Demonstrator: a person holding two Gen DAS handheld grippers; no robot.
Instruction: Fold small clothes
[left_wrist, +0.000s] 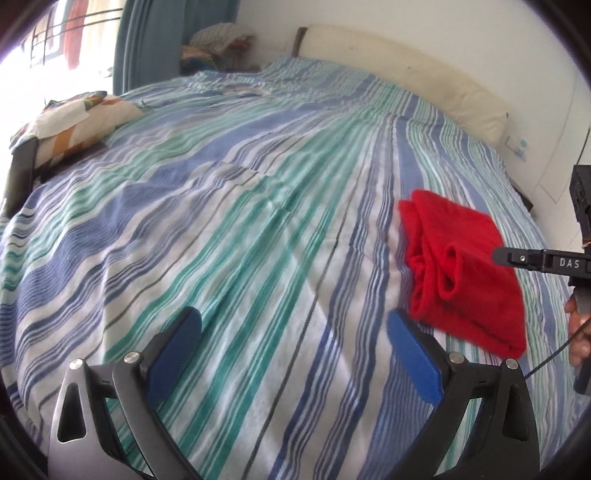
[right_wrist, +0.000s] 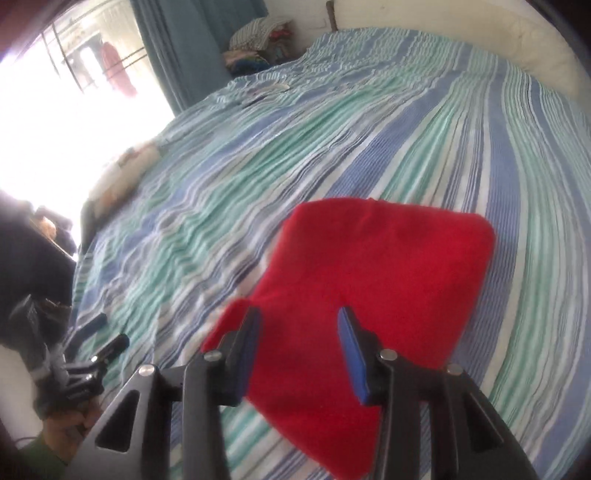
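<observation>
The right gripper (right_wrist: 299, 332), fingers apart, hovers over the folded red garment (right_wrist: 373, 280) lying on the striped bed (right_wrist: 369, 129). The left gripper (left_wrist: 295, 332), fingers wide apart and empty, hangs beside it. The fold appears finished; the next move likely calls for setting the bundle aside.

The left wrist view looks low across the striped bed (left_wrist: 229, 206) toward the far headboard (left_wrist: 406, 70), the red garment (left_wrist: 465, 280) near on its right. The right wrist view sits close above that garment (right_wrist: 380, 280), facing the same way. Both share bed, garment and curtain (right_wrist: 192, 48).
</observation>
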